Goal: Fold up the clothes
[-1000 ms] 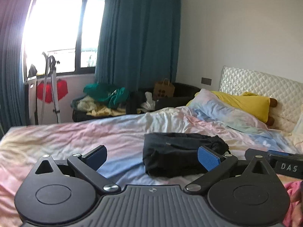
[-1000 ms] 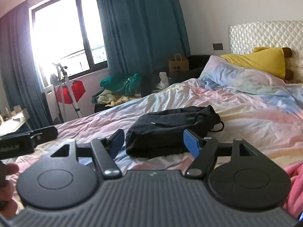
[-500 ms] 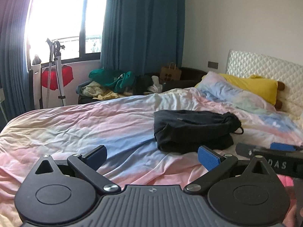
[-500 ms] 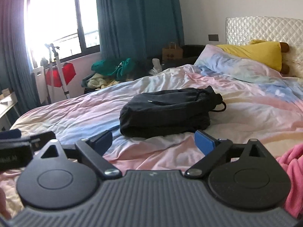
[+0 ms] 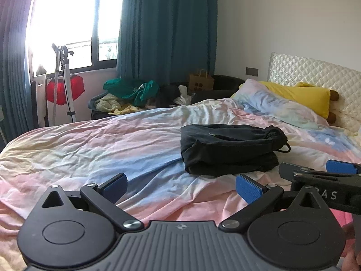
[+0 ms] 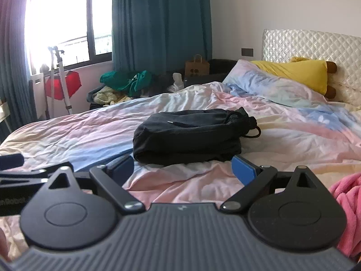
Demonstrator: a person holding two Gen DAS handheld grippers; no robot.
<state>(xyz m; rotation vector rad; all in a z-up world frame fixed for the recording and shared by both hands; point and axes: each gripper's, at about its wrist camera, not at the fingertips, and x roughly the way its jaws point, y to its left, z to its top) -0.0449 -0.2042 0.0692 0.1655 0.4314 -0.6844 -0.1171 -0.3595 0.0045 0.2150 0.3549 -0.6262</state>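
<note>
black folded garment (image 6: pixel 191 135): compact stacked bundle, drawstring loop at its headboard end, mid-bed on pastel duvet (image 5: pixel 112 149) | change: both grippers have drawn back from it, so this fold looks finished | left gripper (image 5: pixel 181 186): jaws apart, empty | right gripper (image 6: pixel 182 169): jaws apart, empty | pink garment (image 6: pixel 347 198) at near right edge, likely next

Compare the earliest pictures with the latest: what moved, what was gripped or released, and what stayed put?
Both grippers drew back from the folded black drawstring garment, which now lies further ahead of them. The left gripper and right gripper stayed open and empty; nothing was gripped or released. The garment kept its folded shape on the pastel tie-dye bedsheet, and the pink fleece stayed at the right edge.
</note>
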